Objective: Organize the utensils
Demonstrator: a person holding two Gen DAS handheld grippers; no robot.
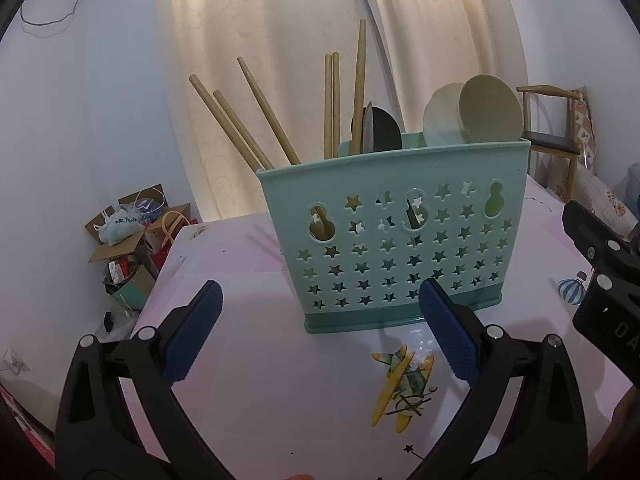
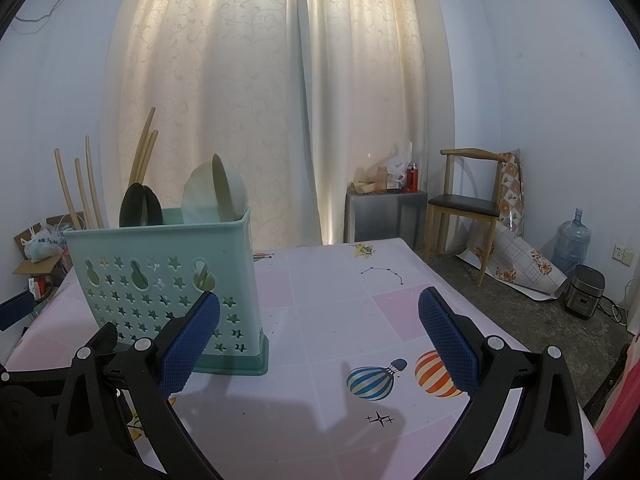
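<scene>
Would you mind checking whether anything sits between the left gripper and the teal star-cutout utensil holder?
Nothing visible does: only bare patterned tablecloth lies between the open left gripper and the teal star-perforated plastic utensil holder.

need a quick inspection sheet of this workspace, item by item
surface: table under a pink and white cloth printed with balloons and planes; no loose utensils seen on it
job's things: teal star-cut caddy upright, holding wooden chopsticks, dark spoons and pale spoons, bowls up
clutter: cardboard boxes and bags on the floor past the table's far left corner
grippers: left gripper empty, jaws wide apart; right gripper empty, jaws wide apart
cables: wire looped on the wall; cord by the rice cooker
surroundings: lit curtains, wooden chair, water jug, small cabinet with bottles on top
</scene>
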